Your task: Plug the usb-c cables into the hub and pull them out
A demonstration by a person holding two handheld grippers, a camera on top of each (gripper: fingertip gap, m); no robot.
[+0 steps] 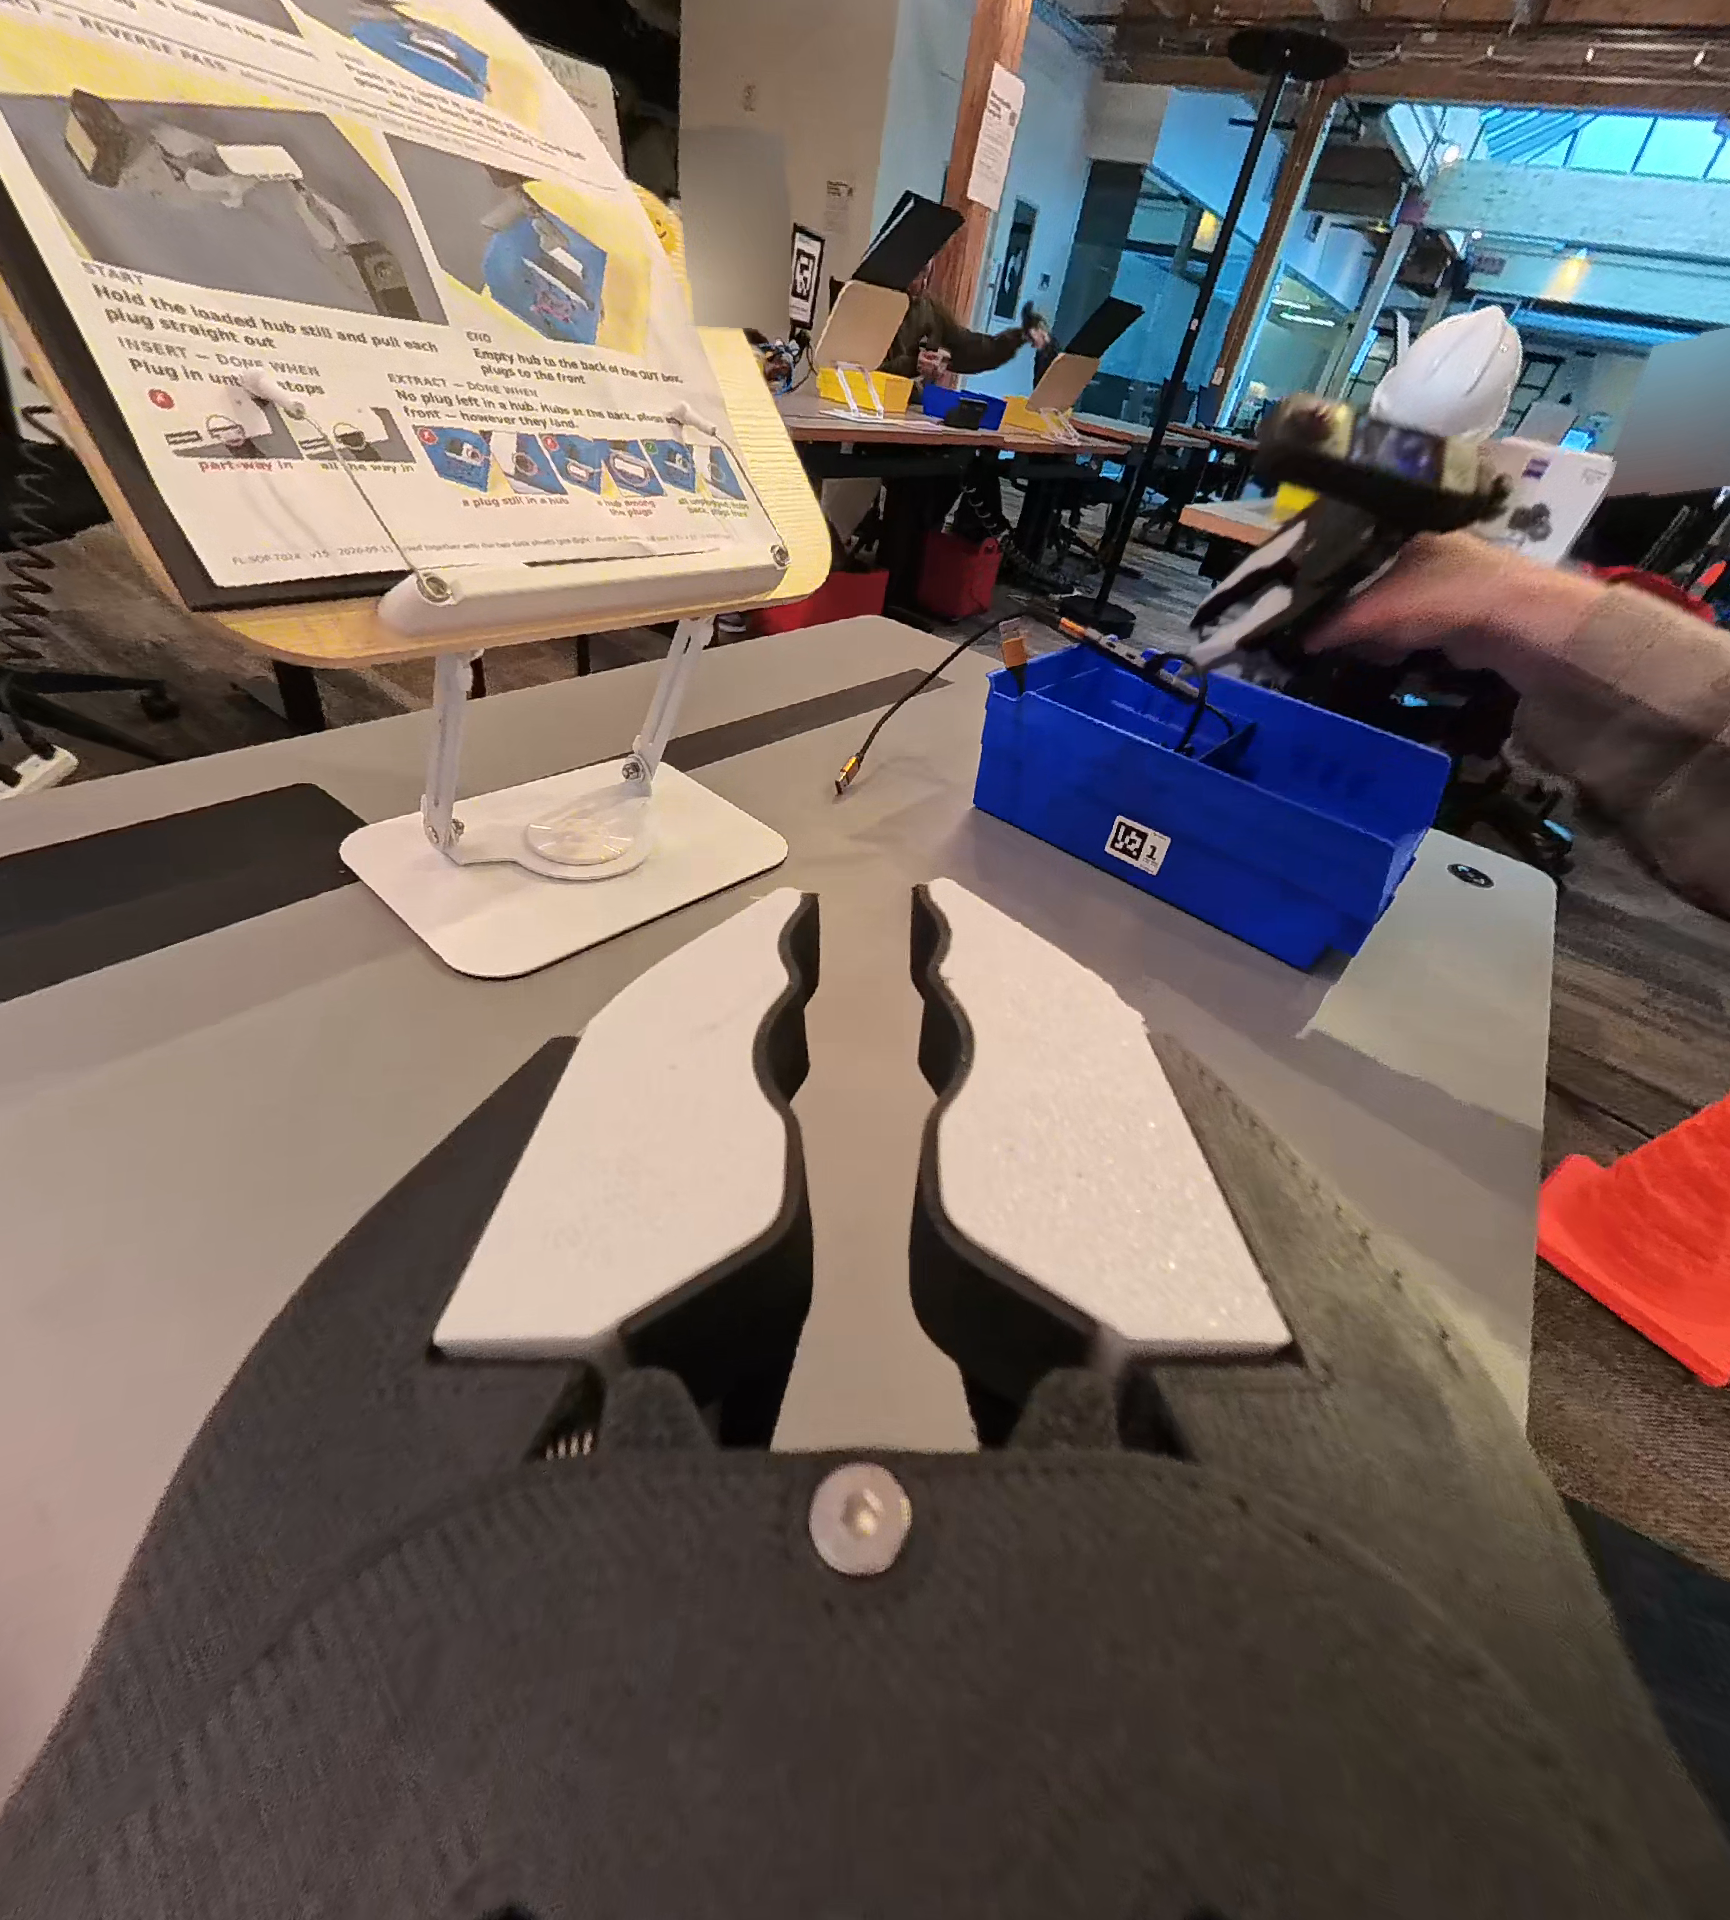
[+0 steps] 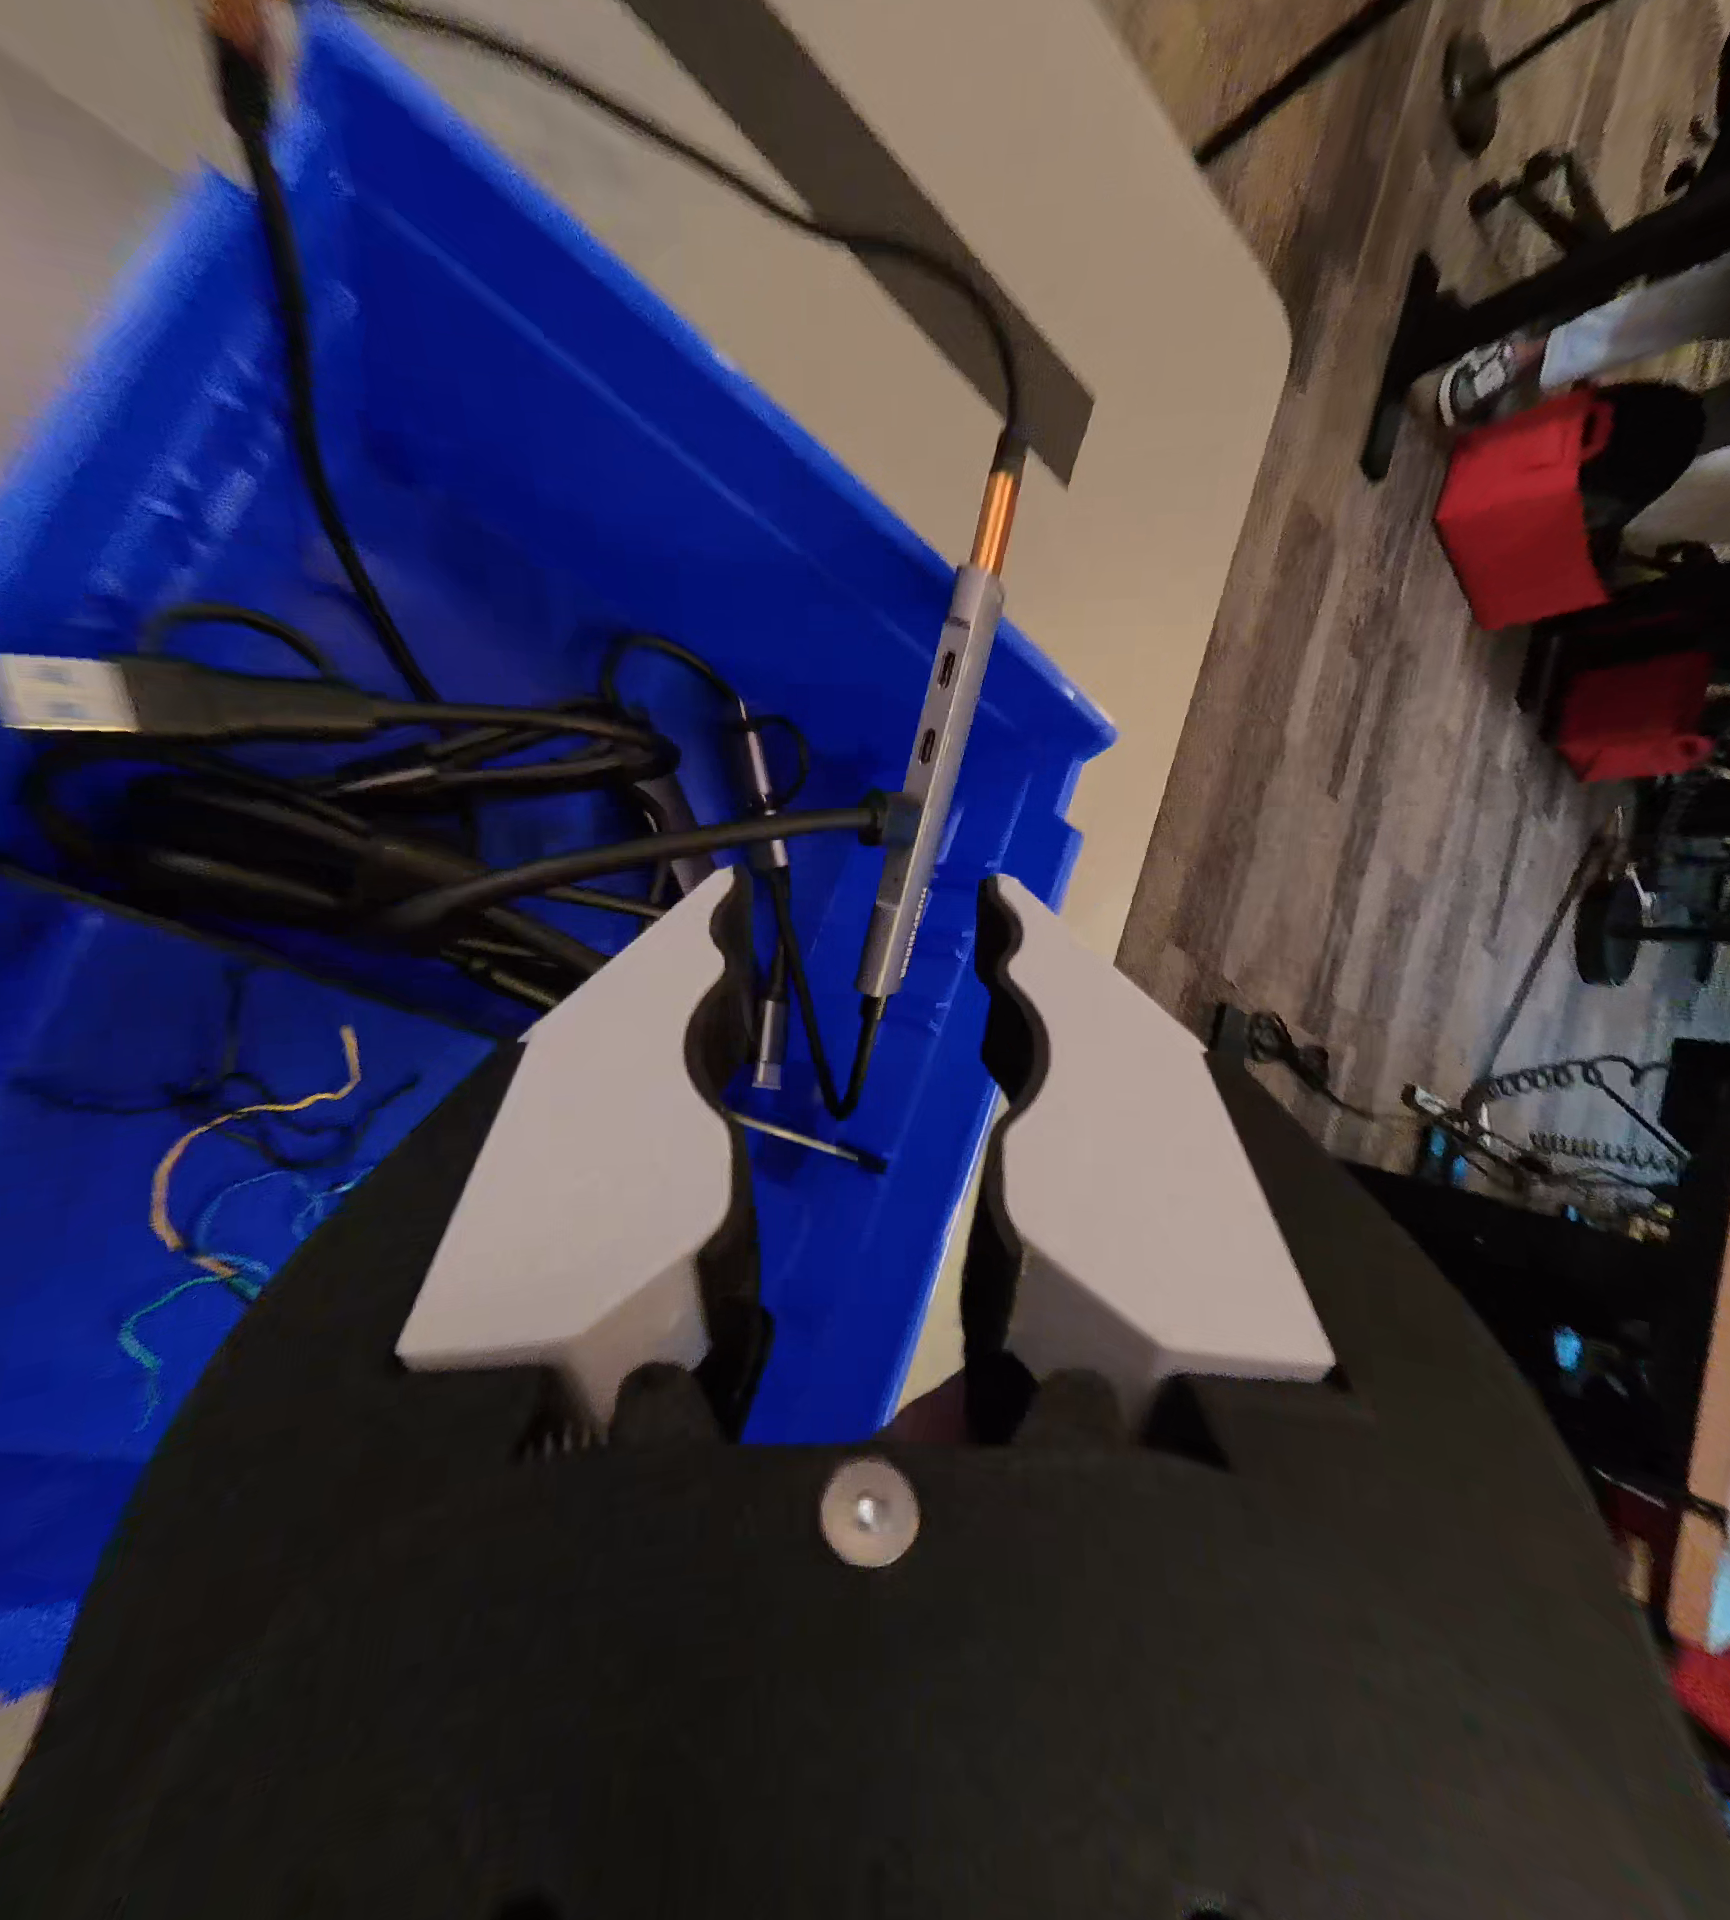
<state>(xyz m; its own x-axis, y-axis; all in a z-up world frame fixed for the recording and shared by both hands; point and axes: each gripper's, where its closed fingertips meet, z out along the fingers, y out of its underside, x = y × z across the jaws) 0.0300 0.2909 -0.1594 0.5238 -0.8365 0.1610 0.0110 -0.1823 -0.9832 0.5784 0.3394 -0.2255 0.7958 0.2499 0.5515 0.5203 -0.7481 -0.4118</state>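
Observation:
A slim grey hub (image 2: pixel 928 769) stands tilted against the wall of a blue bin (image 2: pixel 487 499). An orange-tipped cable (image 2: pixel 996 509) is plugged into its top end and a black cable (image 2: pixel 736 836) into its side. My right gripper (image 2: pixel 861 894) is open just above the hub's lower end, not touching it. In the left wrist view the right gripper (image 1: pixel 1209 639) hovers over the blue bin (image 1: pixel 1204 821). My left gripper (image 1: pixel 866 914) is open and empty, low over the grey table (image 1: pixel 217 1091). An orange-tipped cable end (image 1: pixel 845 779) lies on the table left of the bin.
A tangle of black cables (image 2: pixel 321 790) with a USB-A plug (image 2: pixel 61 691) and thin coloured wires (image 2: pixel 248 1143) lie in the bin. A white document stand (image 1: pixel 560 873) holding an instruction sheet (image 1: pixel 373 312) stands at the left. An orange cone (image 1: pixel 1692 1226) sits past the table's right edge.

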